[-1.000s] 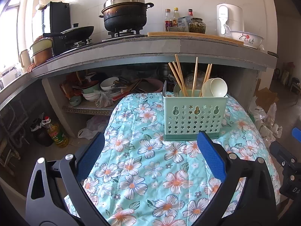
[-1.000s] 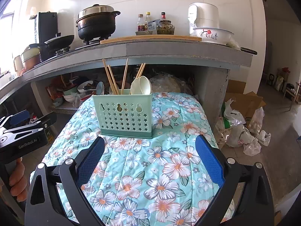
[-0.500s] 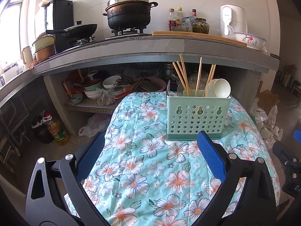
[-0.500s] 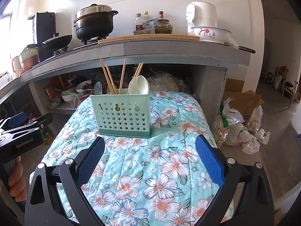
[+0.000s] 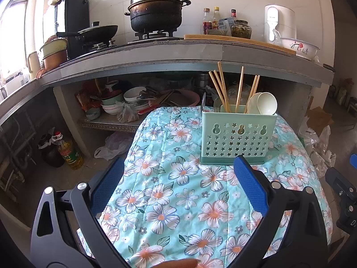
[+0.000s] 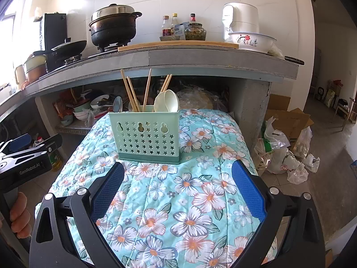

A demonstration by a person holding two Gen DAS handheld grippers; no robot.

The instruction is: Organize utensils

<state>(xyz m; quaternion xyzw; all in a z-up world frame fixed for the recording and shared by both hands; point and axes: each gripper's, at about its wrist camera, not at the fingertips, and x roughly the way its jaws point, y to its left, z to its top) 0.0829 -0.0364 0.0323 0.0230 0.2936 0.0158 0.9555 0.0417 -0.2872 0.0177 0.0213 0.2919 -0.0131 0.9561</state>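
Observation:
A mint-green perforated utensil holder (image 5: 238, 137) stands on the floral-covered table (image 5: 169, 203); it also shows in the right wrist view (image 6: 146, 137). It holds several wooden chopsticks (image 5: 223, 89), two white spoons (image 5: 263, 103) and a metal utensil (image 6: 117, 104). My left gripper (image 5: 178, 169) is open and empty, hovering over the cloth in front of the holder. My right gripper (image 6: 177, 174) is open and empty, also just in front of the holder. The left gripper's body shows at the left edge of the right wrist view (image 6: 26, 158).
A concrete counter (image 5: 178, 51) behind carries a black pot (image 5: 156, 13), a wok (image 5: 98, 31), bottles, a jar and a white bowl (image 6: 251, 41). The shelf beneath holds dishes (image 5: 125, 102). An oil bottle (image 5: 69, 151) and plastic bags (image 6: 285, 154) lie on the floor.
Both grippers have drawn back slightly and shifted left, so the holder sits a little farther and more to the right. Both stay open and empty.

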